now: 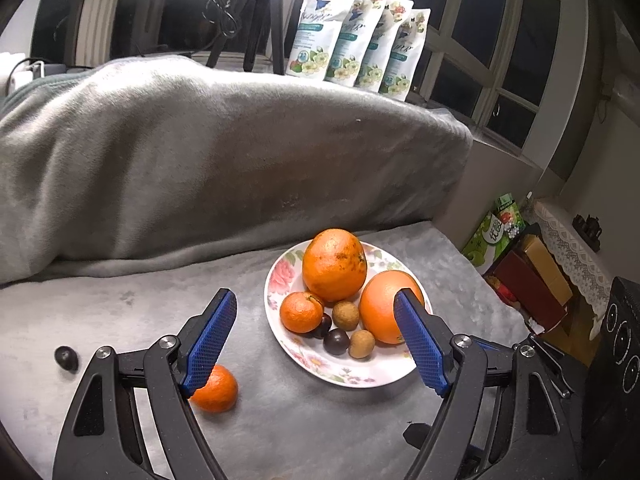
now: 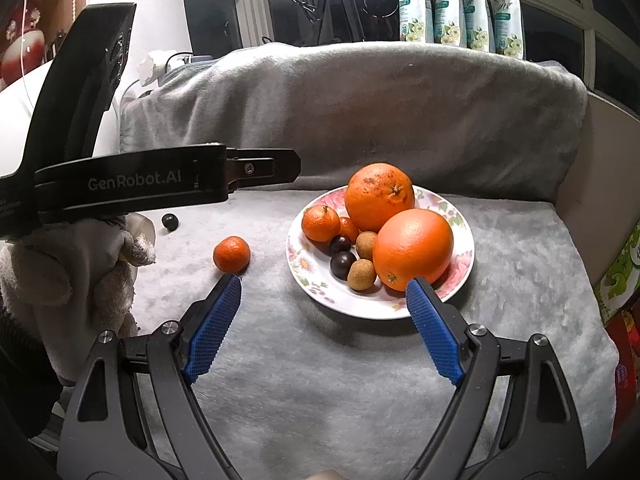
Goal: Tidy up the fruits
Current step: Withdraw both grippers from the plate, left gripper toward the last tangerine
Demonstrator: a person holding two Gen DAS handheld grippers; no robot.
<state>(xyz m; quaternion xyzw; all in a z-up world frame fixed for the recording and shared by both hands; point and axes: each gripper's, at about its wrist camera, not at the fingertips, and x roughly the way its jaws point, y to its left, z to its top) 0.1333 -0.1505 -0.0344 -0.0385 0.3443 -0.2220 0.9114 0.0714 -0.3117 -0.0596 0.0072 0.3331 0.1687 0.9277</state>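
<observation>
Most of the fruit already sits on the flowered plate (image 2: 464, 236): two large oranges (image 2: 414, 249), small mandarins, two dark plums and two brown longans. Two pieces are left on the grey blanket (image 2: 340, 360): a loose mandarin (image 2: 231, 254) to the left of the plate, and a small dark plum (image 2: 170, 222) farther left and back, well apart from the plate.

The left tool (image 1: 316, 312) hangs above the blanket with its blue pads spread wide and nothing between them; in its own view the loose mandarin (image 1: 218, 389) lies low, partly hidden behind its left pad. The right tool (image 2: 323, 286) is likewise wide open and empty, hovering in front of the plate, with the loose mandarin just beyond its left pad tip.

The step in hand looks like the gap between placements: both tools free, a stray fruit to be chosen next. The mandarin seems the nearer target. The next move calls for lowering one tool so the pads straddle it, closing gently since it is round and may roll on the soft pile, then carrying it to a free spot on the plate's left side without knocking the fruit already there.
</observation>
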